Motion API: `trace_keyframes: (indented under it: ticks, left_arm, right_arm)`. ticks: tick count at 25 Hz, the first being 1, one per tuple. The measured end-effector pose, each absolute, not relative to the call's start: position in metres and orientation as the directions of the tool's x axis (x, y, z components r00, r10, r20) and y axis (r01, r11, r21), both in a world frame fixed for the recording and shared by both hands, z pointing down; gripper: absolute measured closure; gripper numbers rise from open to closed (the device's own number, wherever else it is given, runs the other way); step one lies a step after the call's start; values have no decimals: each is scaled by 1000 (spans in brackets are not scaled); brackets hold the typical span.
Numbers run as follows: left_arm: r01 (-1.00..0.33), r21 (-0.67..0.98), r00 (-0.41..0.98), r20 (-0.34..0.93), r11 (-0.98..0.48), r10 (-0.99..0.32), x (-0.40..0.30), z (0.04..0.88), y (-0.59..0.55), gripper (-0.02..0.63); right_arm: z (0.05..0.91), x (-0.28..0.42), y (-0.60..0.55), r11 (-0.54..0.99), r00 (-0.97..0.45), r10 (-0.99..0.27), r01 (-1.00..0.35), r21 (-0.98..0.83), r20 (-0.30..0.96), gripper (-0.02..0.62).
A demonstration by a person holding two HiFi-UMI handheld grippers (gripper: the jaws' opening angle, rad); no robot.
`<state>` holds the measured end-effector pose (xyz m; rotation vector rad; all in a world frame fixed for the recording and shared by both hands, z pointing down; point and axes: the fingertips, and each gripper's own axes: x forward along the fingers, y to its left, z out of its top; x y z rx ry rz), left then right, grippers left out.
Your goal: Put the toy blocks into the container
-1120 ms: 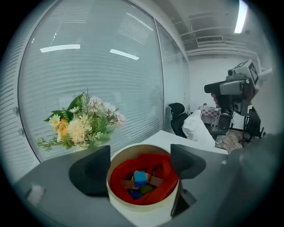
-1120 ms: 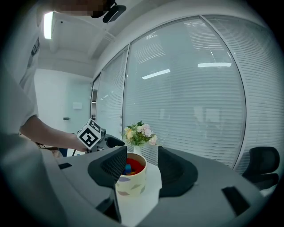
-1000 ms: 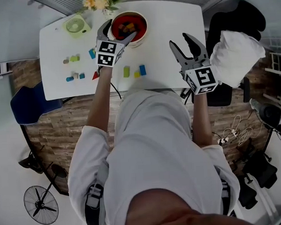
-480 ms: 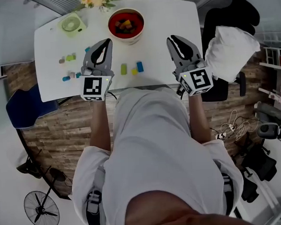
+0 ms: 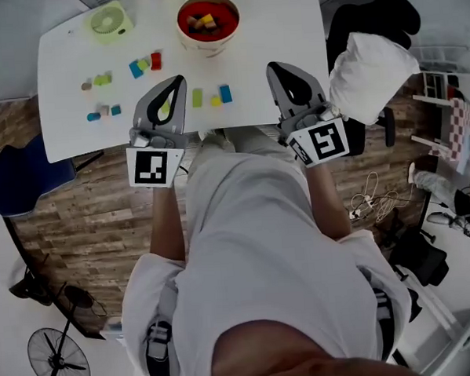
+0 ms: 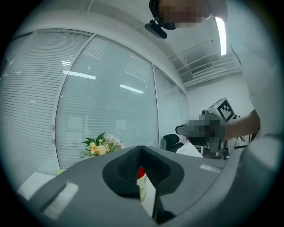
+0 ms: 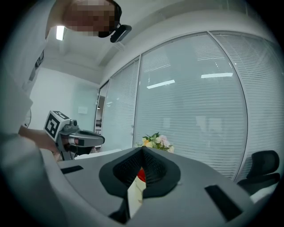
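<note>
The red bowl (image 5: 208,21) at the table's far edge holds several toy blocks. More blocks lie loose on the white table (image 5: 290,31): a green (image 5: 197,97), a yellow (image 5: 215,101) and a blue one (image 5: 226,93) in a row, a blue-green-red group (image 5: 145,64), and several small ones at the left (image 5: 101,112). My left gripper (image 5: 174,81) and right gripper (image 5: 275,68) hover side by side over the table's near edge, both shut and empty. In the left gripper view the left gripper (image 6: 141,148) has its jaws together; the right gripper (image 7: 143,150) looks the same in its own view.
A green mini fan (image 5: 107,22) sits at the table's far left. Flowers (image 6: 102,145) stand behind the bowl. A white bundle (image 5: 362,70) rests on a dark chair right of the table. A blue seat (image 5: 14,179) is at the left.
My left gripper came back from the bowl to the near edge and shut. The right gripper closed too and drew slightly nearer.
</note>
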<state>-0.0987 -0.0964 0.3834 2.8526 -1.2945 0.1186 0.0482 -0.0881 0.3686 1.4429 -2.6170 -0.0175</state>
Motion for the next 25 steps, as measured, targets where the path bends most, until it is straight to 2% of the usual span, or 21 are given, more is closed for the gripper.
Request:
trace_keyframes:
  ticks: [5,9,15,20,25]
  left_arm:
    - [-782,-30,623,-9,-622,-782,-105,354,-61,610]
    - [-811,-19,586,-21,-585,-810,-113,339,-18,609]
    - [-858,-40,511,42,-513,-858,-114,337,61,611]
    - [-874,-98,464,125,-477,-877,-114,350,137,609]
    - [-901,-74,415,148,-428,-898,-111,358,199,609]
  right_arm:
    - [353,39,-61,563,-558,-826,-820,97,79,595]
    - [335,30,-34,607,-609,-793,-787,109,12,595]
    - [321,37,27,648,-658,-753,-747,150,-19,595]
    - [329,47,81,673,-680,-732,-732,104,-41,595]
    - [343,63,126,686,-690,-723,-723,75,-38,595]
